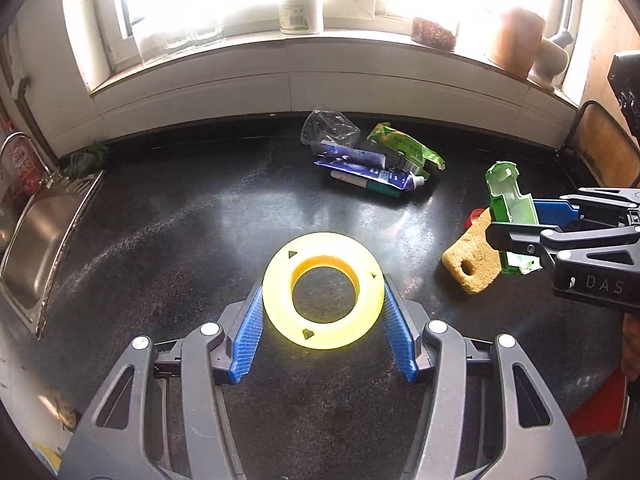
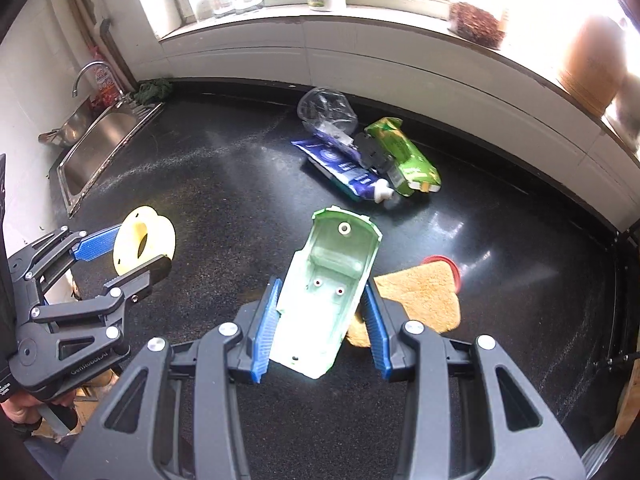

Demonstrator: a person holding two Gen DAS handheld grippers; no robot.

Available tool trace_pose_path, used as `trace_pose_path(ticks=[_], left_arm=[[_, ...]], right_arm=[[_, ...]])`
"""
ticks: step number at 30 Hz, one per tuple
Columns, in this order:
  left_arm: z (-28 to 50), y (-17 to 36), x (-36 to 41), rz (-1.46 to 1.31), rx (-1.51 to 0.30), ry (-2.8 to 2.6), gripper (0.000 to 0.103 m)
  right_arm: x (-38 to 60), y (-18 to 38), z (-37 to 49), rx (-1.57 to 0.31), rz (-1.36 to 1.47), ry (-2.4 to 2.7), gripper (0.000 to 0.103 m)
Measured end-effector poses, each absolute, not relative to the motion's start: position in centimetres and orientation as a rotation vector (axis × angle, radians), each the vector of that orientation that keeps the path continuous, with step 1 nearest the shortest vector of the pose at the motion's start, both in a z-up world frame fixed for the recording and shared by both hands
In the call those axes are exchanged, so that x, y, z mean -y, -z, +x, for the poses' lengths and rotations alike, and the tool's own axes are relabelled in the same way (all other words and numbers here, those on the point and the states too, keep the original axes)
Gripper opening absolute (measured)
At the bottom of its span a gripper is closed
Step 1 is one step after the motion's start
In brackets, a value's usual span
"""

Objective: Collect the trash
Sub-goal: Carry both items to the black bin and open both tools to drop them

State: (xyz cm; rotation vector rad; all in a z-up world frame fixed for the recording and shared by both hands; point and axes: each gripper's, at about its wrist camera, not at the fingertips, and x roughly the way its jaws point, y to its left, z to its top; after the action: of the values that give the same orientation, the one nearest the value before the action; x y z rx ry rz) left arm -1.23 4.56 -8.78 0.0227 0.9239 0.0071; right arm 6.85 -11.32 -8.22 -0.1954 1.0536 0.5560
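My left gripper [image 1: 323, 300] is shut on a yellow plastic ring [image 1: 280, 304], held above the black counter; it also shows in the right wrist view [image 2: 158, 236]. My right gripper [image 2: 322, 300] is shut on a green plastic shell [image 2: 328, 288], also seen from the left wrist view [image 1: 512, 208]. A trash pile lies near the back wall: a crushed clear cup [image 1: 330, 130], a blue toothpaste tube [image 1: 360, 168] and a green carton [image 1: 404, 146]. In the right wrist view they are the cup [image 2: 326, 108], tube [image 2: 344, 168] and carton [image 2: 404, 158].
A yellow sponge [image 1: 472, 260] lies on the black counter [image 1: 200, 220] beside a red lid [image 2: 448, 262]. A steel sink [image 1: 36, 240] is at the left. Jars and a bottle [image 1: 298, 10] stand on the window sill.
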Motion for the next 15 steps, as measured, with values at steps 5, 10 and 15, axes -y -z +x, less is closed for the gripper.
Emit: trace_pose_path(ticks=[5, 10, 15], left_arm=[[-5.7, 7.7, -10.6, -0.04, -0.899, -0.178, 0.054], [-12.3, 8.3, -18.0, -0.129, -0.906, -0.409, 0.054], [-20.2, 10.2, -24.8, -0.273, -0.927, -0.628, 0.054]], right_arm=[[3.0, 7.3, 4.8, -1.024, -0.275, -0.768, 0.04], [-7.1, 6.8, 0.2, -1.008, -0.385, -1.026, 0.04], [-16.4, 7.1, -5.9, -1.015, -0.495, -1.269, 0.04]])
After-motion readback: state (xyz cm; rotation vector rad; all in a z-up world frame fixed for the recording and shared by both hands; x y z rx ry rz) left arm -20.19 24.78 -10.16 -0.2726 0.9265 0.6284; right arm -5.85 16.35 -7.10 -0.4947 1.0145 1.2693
